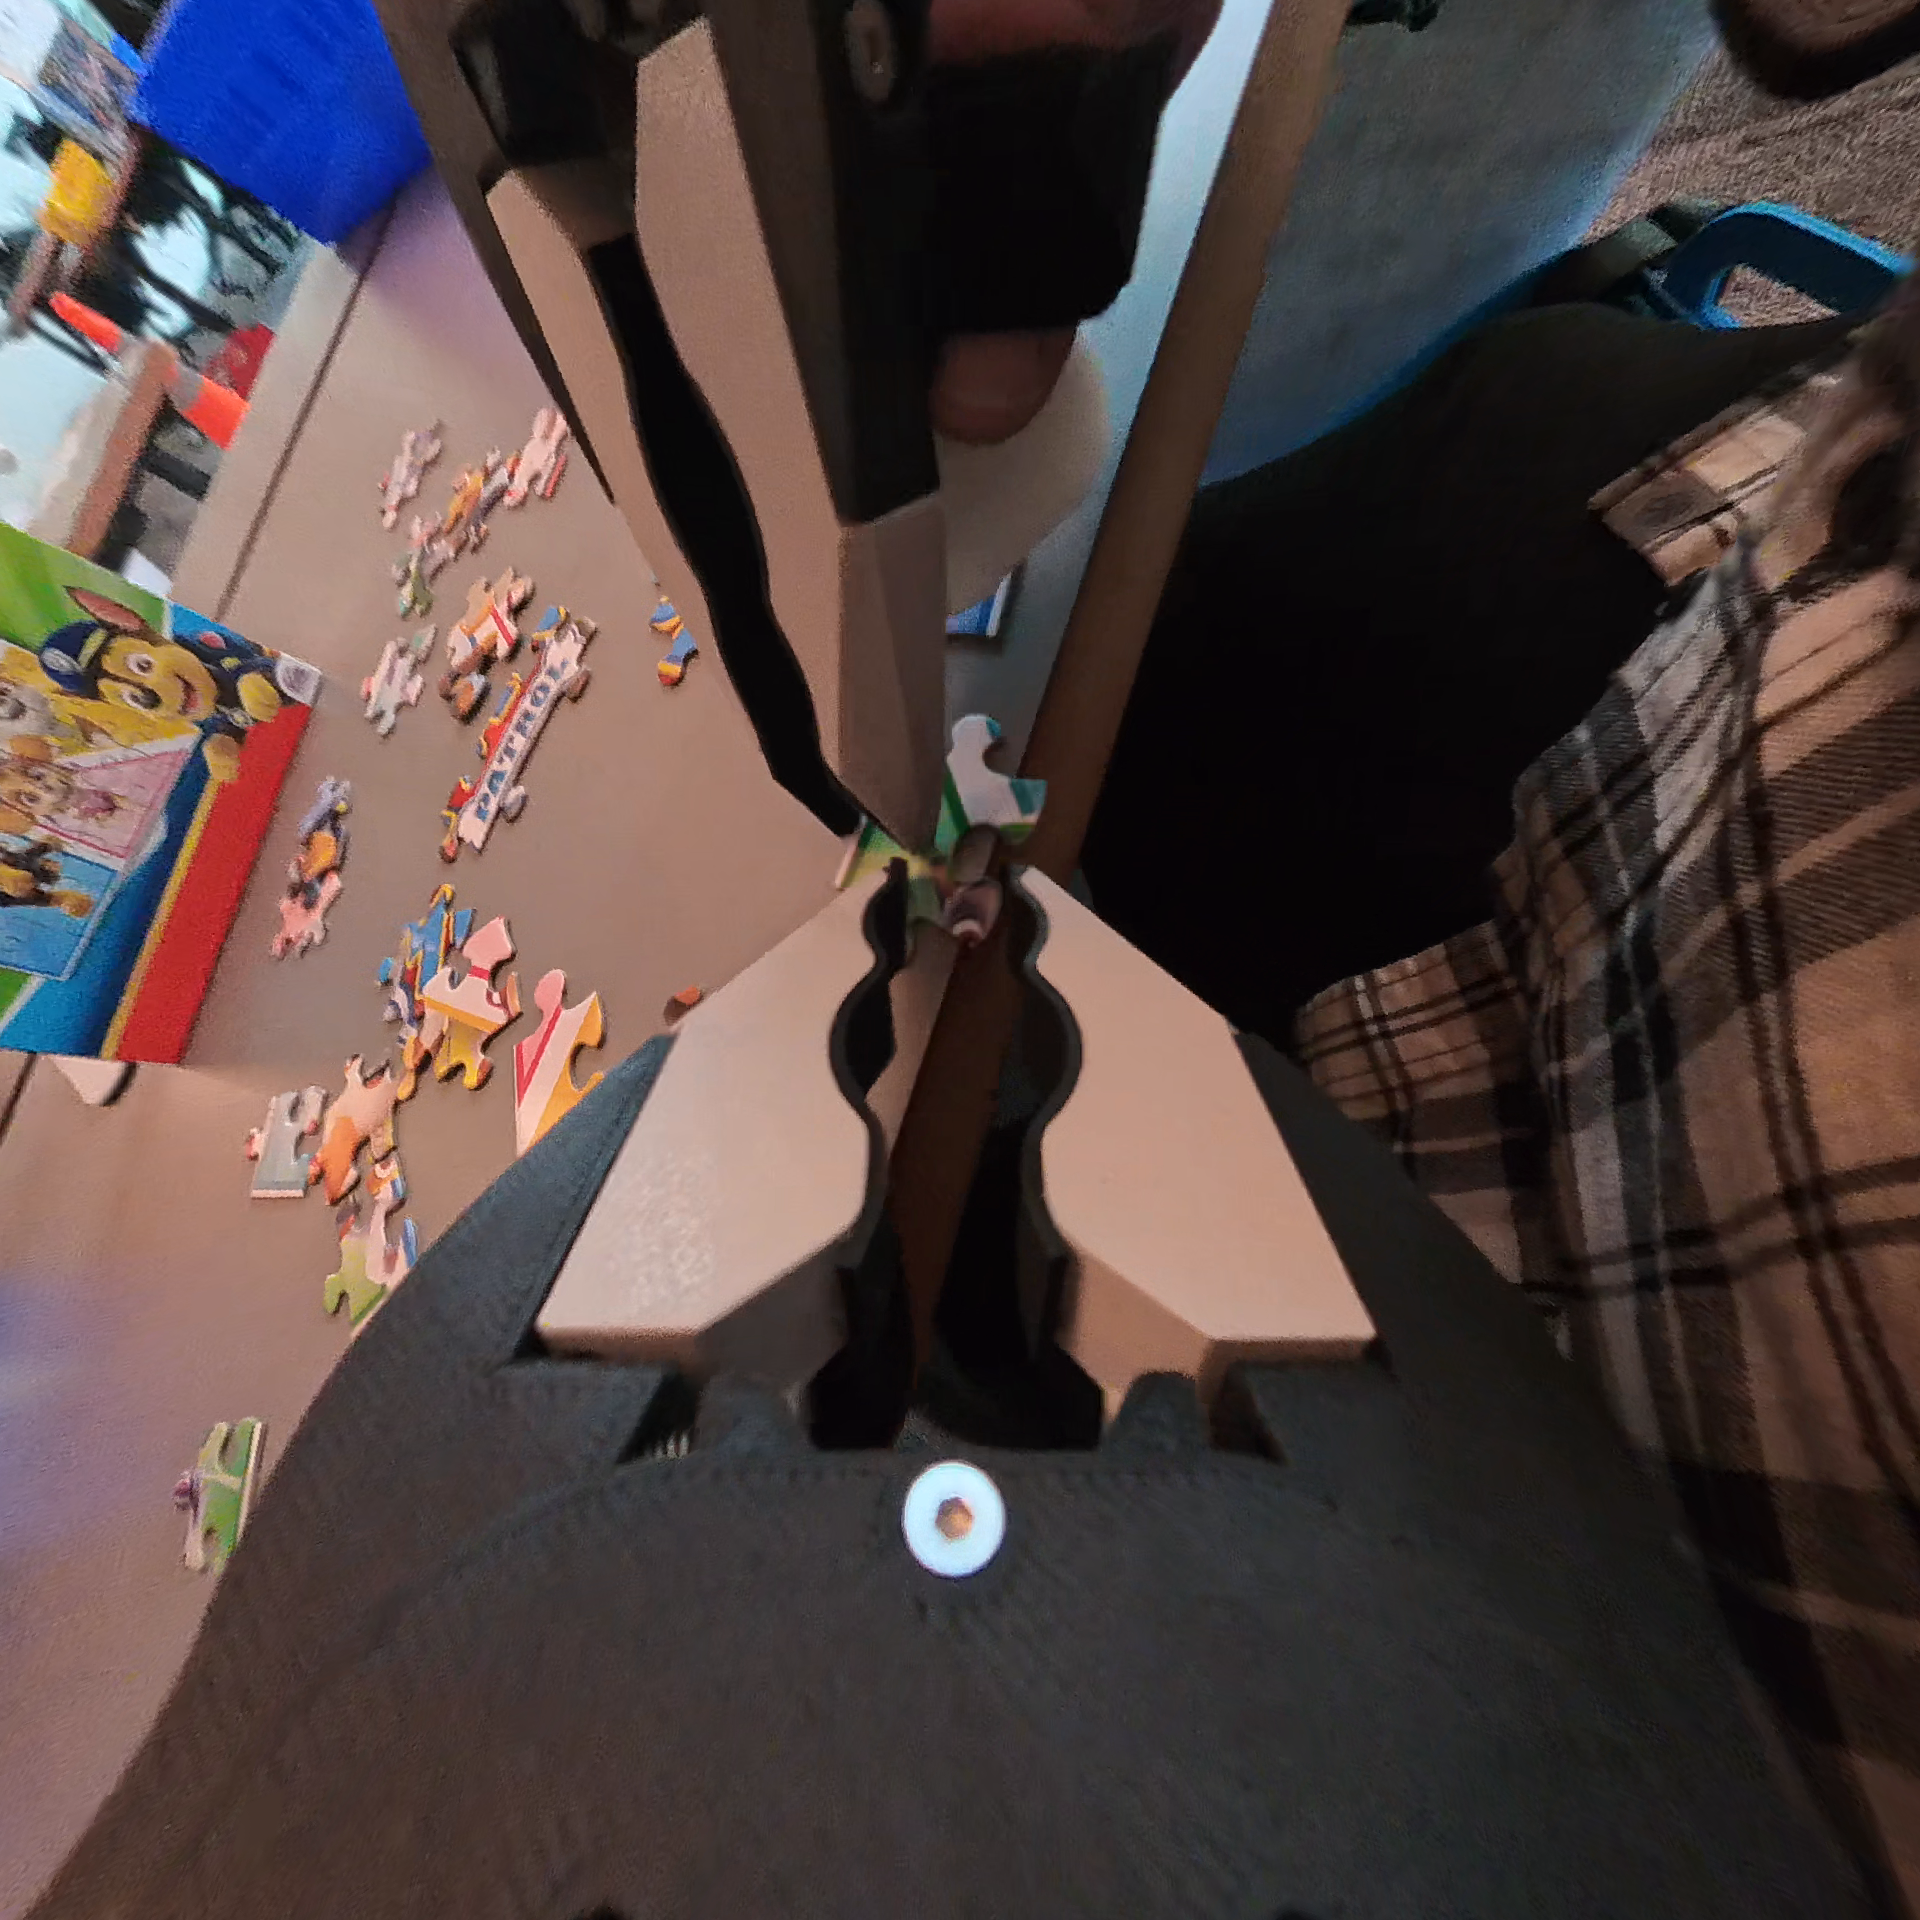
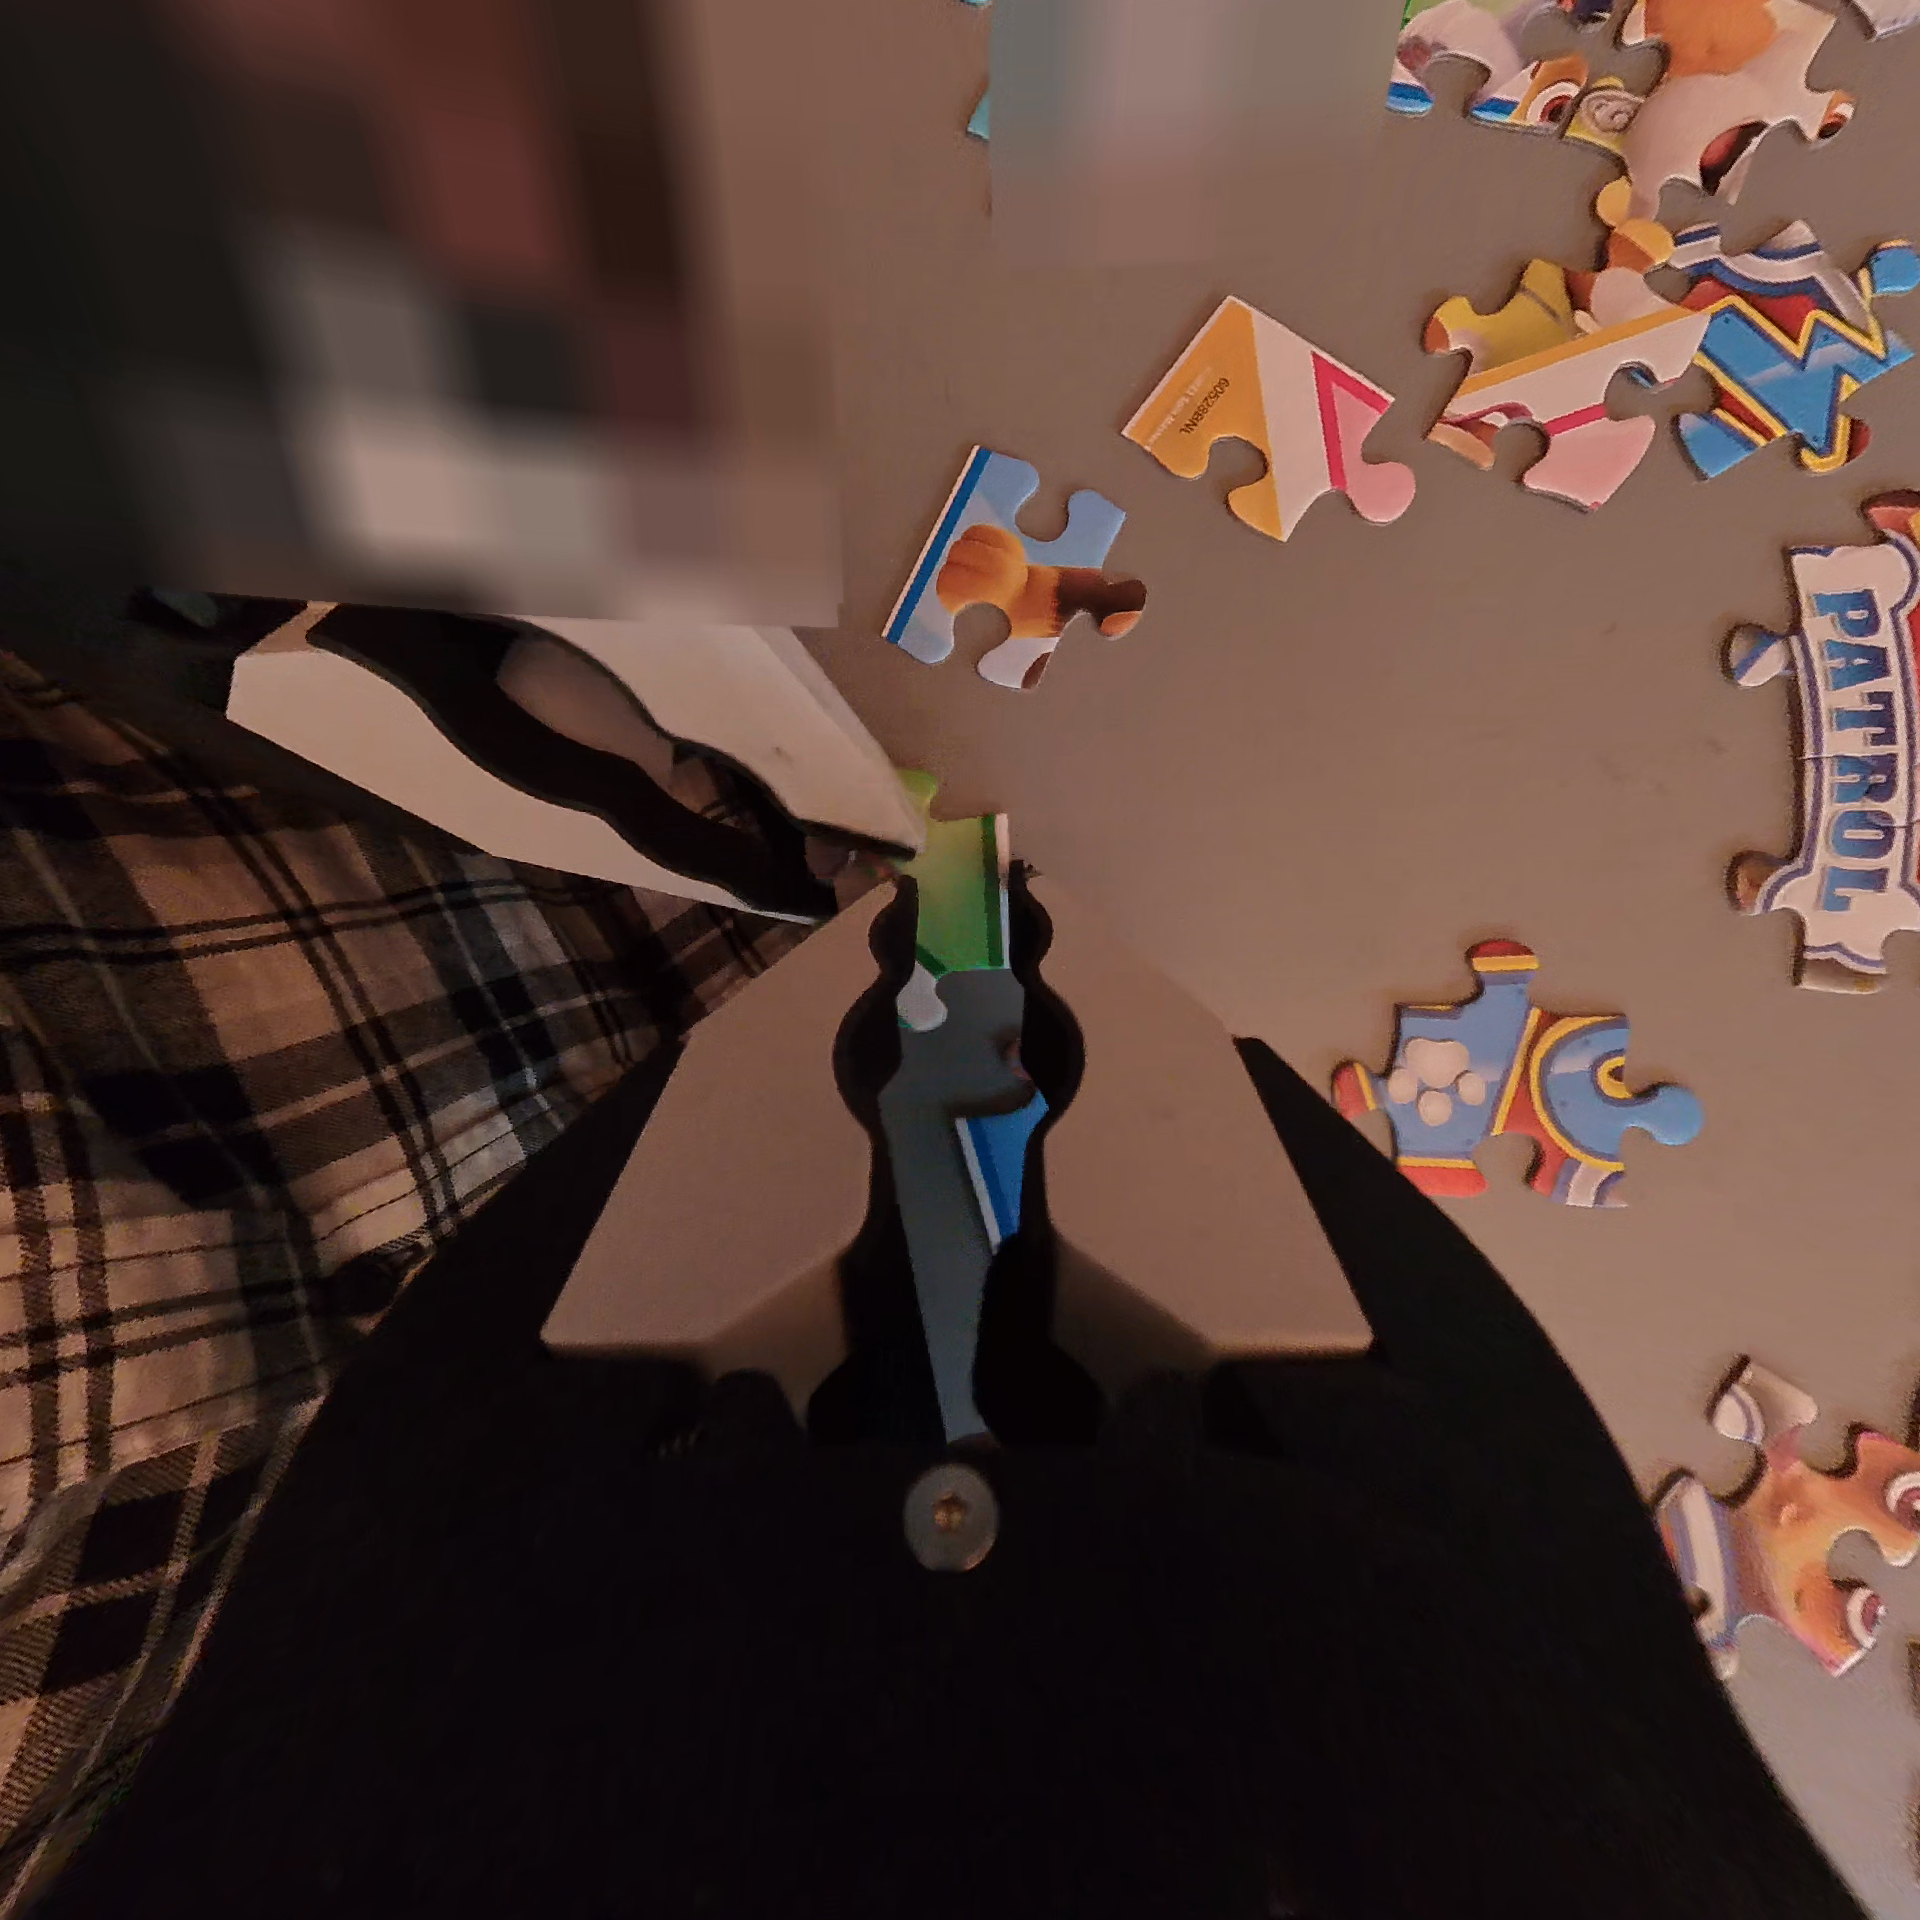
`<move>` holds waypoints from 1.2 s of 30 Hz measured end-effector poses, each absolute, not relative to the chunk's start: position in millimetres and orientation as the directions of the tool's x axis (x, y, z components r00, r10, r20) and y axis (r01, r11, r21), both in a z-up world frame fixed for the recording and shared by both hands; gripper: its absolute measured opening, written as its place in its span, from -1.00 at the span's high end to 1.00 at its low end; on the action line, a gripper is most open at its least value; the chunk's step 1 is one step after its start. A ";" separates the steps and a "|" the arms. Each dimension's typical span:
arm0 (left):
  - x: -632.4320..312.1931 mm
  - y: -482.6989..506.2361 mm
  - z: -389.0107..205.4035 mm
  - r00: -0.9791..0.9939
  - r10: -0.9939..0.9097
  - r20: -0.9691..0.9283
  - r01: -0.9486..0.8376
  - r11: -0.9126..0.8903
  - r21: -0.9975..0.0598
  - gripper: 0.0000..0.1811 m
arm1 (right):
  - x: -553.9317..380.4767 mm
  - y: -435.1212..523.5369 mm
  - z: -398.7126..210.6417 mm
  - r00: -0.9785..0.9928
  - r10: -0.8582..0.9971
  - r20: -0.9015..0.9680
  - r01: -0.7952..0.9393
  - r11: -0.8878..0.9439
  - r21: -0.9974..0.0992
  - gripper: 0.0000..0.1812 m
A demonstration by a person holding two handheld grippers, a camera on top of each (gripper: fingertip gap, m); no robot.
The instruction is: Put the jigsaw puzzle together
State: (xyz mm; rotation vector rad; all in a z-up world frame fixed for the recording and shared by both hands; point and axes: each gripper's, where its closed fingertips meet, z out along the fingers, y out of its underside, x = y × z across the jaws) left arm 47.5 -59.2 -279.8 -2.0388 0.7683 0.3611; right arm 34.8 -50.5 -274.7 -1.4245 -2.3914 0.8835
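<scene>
Green piece (image 2: 961,904) overhangs table edge (image 1: 1081,665).

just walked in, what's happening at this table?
A person in a plaid shirt works a jigsaw with two handheld grippers. The left gripper and right gripper meet tip to tip, each shut on a green-edged puzzle piece, apparently joining them at the table edge. Loose pieces and the puzzle box lie on the grey table.

The table (image 2: 1351,727) is plain grey-brown, strewn with puzzle pieces (image 2: 1268,416) in orange, white, pink, blue, red and yellow. The pinched piece (image 2: 961,904) is bright green with a white edge. The sleeve (image 2: 260,987) is plaid, cream and black; the puzzle box (image 1: 135,810) shows blue, red and green.
</scene>
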 end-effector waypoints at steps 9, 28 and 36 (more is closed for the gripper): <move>49.3 -64.4 -267.9 0.778 -0.327 -0.537 -0.627 -0.331 -0.706 0.95 | 40.0 -56.1 -268.0 -0.507 0.845 -0.168 0.709 0.298 -0.639 0.87; 52.9 -67.8 -222.6 0.866 -0.391 -0.311 -0.407 -0.191 -0.893 1.00 | 41.7 -47.6 -214.6 -0.586 0.788 -0.189 0.497 0.165 -0.852 0.71; 45.0 -72.4 -207.7 0.677 -0.309 -0.668 -0.726 -0.131 -0.675 1.00 | 43.7 -45.7 -192.7 -0.613 0.776 -0.151 0.407 0.145 -0.902 0.73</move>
